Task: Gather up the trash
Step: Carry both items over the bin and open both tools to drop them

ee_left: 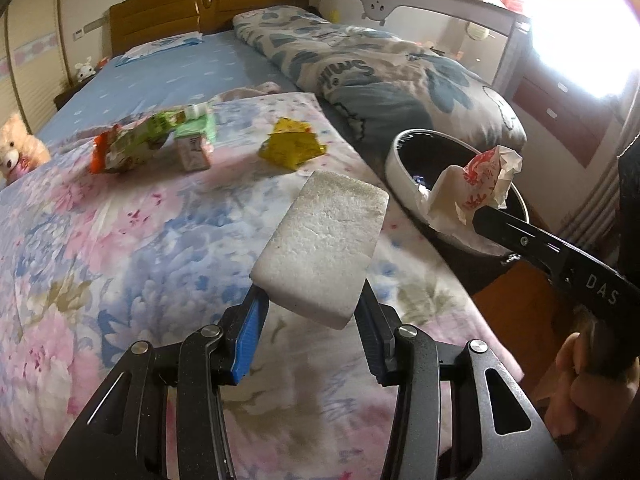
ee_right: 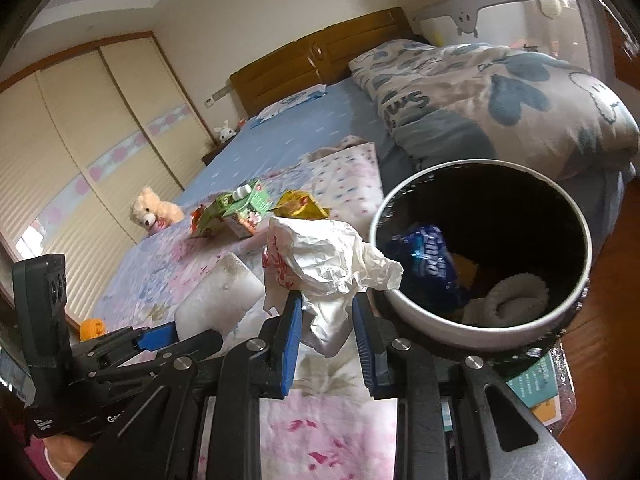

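Note:
My left gripper (ee_left: 310,312) is shut on a white foam block (ee_left: 320,248) and holds it above the floral quilt; the block also shows in the right wrist view (ee_right: 220,300). My right gripper (ee_right: 326,320) is shut on a crumpled white and red paper wrapper (ee_right: 320,264), just left of the round trash bin (ee_right: 424,320). In the left wrist view the wrapper (ee_left: 480,184) hangs at the bin's rim (ee_left: 396,160). The bin holds a blue packet (ee_right: 432,264) and a white roll. Green and orange wrappers (ee_left: 152,140), a small carton (ee_left: 194,154) and a yellow wrapper (ee_left: 292,144) lie on the quilt.
A folded grey and blue duvet (ee_left: 360,64) lies on the bed behind the bin. A teddy bear (ee_left: 18,148) sits at the quilt's left edge. The wooden headboard (ee_left: 208,8) and a wardrobe (ee_right: 80,140) stand behind. A book (ee_right: 536,384) lies under the bin.

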### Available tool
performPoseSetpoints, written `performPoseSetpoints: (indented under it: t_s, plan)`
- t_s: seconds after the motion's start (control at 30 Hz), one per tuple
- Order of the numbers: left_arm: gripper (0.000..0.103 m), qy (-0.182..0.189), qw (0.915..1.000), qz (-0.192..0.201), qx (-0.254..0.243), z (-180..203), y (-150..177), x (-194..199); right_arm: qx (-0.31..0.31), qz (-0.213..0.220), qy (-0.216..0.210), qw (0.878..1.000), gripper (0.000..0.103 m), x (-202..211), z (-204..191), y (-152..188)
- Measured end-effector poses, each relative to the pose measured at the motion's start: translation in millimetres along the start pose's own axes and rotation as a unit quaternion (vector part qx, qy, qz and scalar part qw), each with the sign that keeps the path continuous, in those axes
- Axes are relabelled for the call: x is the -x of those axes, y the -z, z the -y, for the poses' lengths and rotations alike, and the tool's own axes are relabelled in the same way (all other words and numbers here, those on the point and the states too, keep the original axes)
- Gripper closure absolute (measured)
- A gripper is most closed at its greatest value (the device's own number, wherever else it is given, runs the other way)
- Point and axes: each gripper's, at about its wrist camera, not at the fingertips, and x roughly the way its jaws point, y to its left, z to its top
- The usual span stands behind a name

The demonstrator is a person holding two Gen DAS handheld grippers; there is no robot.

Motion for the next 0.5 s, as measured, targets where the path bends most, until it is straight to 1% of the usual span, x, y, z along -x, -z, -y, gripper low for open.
performPoseSetpoints:
  t_s: [0.5]
  plan:
    - [0.06,0.026,0.9991,-0.004,-0.034,47.0,-15.6,-8.5,-0.03,0.022,0.028,0.999,0.077,24.3,41.6,-7.8]
